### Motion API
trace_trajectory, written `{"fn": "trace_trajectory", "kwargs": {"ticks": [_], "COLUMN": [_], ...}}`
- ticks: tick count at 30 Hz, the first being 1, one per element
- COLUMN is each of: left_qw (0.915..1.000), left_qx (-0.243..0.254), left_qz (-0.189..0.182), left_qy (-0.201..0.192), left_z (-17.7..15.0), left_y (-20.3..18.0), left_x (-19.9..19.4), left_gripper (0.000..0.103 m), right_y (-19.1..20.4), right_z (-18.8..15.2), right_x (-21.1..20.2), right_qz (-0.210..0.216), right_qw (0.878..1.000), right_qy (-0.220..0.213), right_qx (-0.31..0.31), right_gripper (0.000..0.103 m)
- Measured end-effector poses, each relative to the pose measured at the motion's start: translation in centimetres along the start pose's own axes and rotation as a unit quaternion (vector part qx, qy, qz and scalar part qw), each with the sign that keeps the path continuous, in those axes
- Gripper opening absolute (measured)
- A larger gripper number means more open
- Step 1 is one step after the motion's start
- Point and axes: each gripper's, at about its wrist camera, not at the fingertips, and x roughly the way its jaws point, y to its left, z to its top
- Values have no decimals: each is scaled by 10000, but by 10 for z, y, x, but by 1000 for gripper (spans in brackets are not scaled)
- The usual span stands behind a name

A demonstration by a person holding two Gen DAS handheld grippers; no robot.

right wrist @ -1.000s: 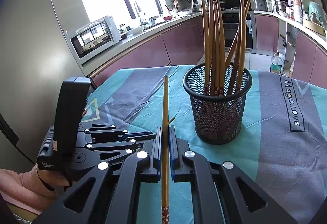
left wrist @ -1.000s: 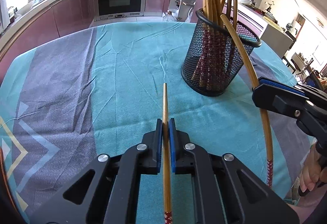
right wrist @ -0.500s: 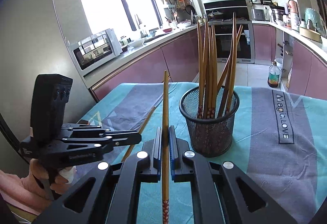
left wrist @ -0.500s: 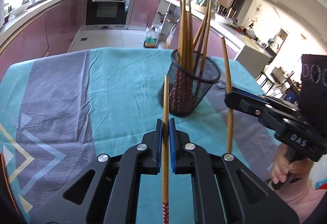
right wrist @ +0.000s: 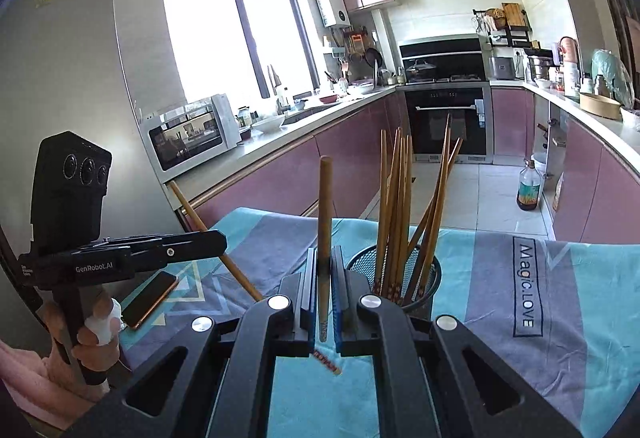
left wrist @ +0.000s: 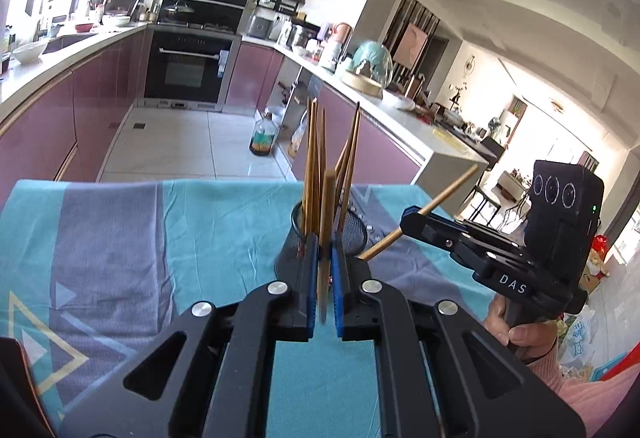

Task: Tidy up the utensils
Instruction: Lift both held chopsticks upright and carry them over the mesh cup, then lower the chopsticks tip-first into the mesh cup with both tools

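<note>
1. Left claw point(left wrist: 325, 280) is up off the table, clamped on a chopstick point(left wrist: 326, 214) that runs straight out between its blue pads point(left wrist: 310, 286) and points up toward the kitchen.
2. That stick's tip sits in front of the mesh cup point(left wrist: 356, 230) in the left view, overlapping the bundle of sticks point(left wrist: 314, 158) standing in it; whether it touches them I cannot tell.
3. From the right camera the same left claw point(right wrist: 218, 238) shows side-on, its stick point(right wrist: 208, 230) slanting through the closed jaws, upper end toward the counter, lower end down toward the cloth point(right wrist: 580, 298).
4. Right claw point(right wrist: 324, 290) is pinched on its own chopstick point(right wrist: 325, 222) too, which stands nearly upright between the pads, its top well clear of the jaws.
5. Its patterned end point(right wrist: 326, 360) pokes out below the jaws (red-and-white banding, just visible).
6. The cup point(right wrist: 400, 282) sits just right of the right claw, on the cloth, with its bundle point(right wrist: 400, 206) leaning fanned against the rim.
7. In the left view the right claw point(left wrist: 412, 220) hangs beside the cup, its stick point(left wrist: 452, 188) angled up and away to the right.
8. A hand point(left wrist: 520, 330) grips the right handle; another hand point(right wrist: 94, 330) holds the left one.
9. A phone point(right wrist: 150, 298) lies flat on the cloth below the left claw.
</note>
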Motion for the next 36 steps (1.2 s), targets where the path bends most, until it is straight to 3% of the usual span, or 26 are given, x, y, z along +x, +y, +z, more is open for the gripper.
{"fn": "trace_trajectory", "kwargs": {"ticks": [24,29,36], "left_qw": [9963,9963,9977], "left_qx": [315,422,633], "left_qz": [-110,68,192], "left_qy": [-793,-751,-172], "left_z": [89,100,90], "left_y": [-37,-44,-48], "left_x": [-20,-4,36], "left_gripper": [7,7,7], "right_y": [-8,-18,-28], "right_z": [69,70,57], "right_x": [-22,-10,16], "right_qz": [-243,-366,-451], "right_qw": [9960,9964,9983], "right_qy": [-779,-711,-313], "right_qx": [-357,-286,-192], "right_gripper": [5,5,5]}}
